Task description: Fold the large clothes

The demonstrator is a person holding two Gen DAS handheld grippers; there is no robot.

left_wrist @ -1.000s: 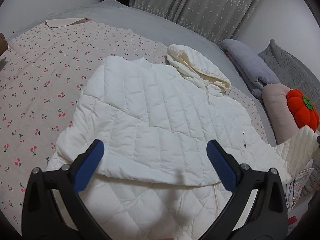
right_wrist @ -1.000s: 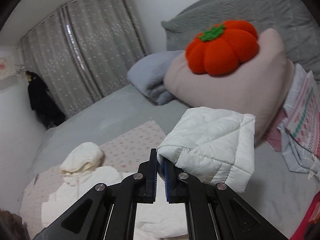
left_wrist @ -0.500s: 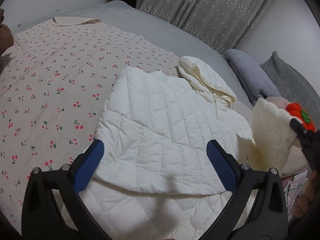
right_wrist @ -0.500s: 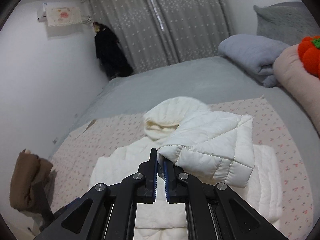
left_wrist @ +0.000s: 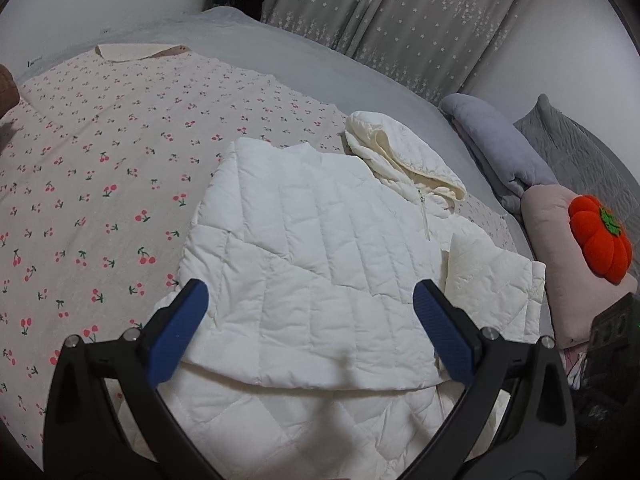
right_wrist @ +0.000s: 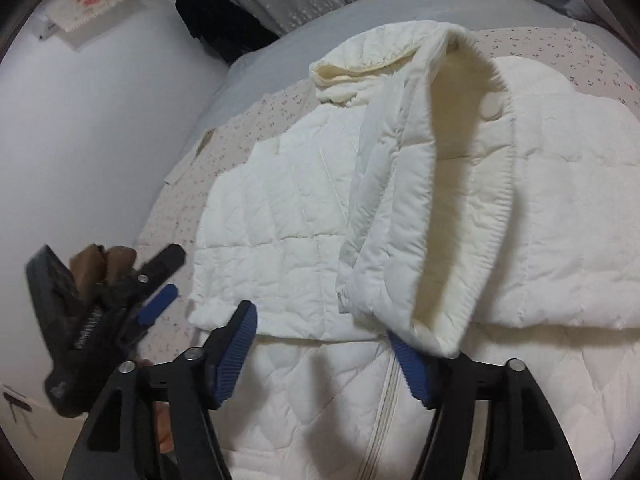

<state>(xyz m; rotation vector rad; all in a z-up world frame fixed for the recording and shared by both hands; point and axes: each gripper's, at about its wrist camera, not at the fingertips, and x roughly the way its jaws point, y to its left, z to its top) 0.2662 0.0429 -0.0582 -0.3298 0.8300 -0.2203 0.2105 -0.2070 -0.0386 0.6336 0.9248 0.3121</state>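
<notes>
A white quilted hooded jacket [left_wrist: 320,248] lies front up on the cherry-print sheet [left_wrist: 100,184], hood [left_wrist: 400,156] toward the curtains. One sleeve is folded across its chest. The other sleeve [right_wrist: 432,184] hangs loosely over the jacket body, its ribbed cuff [right_wrist: 448,336] brushing the right-hand pad. My right gripper [right_wrist: 320,328] is just above the jacket with its jaws opening, and neither pad presses on the sleeve. My left gripper [left_wrist: 310,300] hovers open over the jacket's lower edge with nothing between its fingers. It also shows at the left of the right wrist view as the left gripper [right_wrist: 168,276].
An orange pumpkin cushion [left_wrist: 600,240] sits on a pink pillow [left_wrist: 552,220] at the bed's right, beside a folded grey blanket [left_wrist: 500,148]. Grey curtains [left_wrist: 400,20] hang behind the bed. A dark garment [right_wrist: 216,16] hangs by the white wall. Something brown [right_wrist: 100,264] lies behind the left gripper.
My right gripper swung the sleeve from near the pillows across over the jacket, sank, and spread its jaws, letting the cuff go. The left gripper stayed open and nearly still.
</notes>
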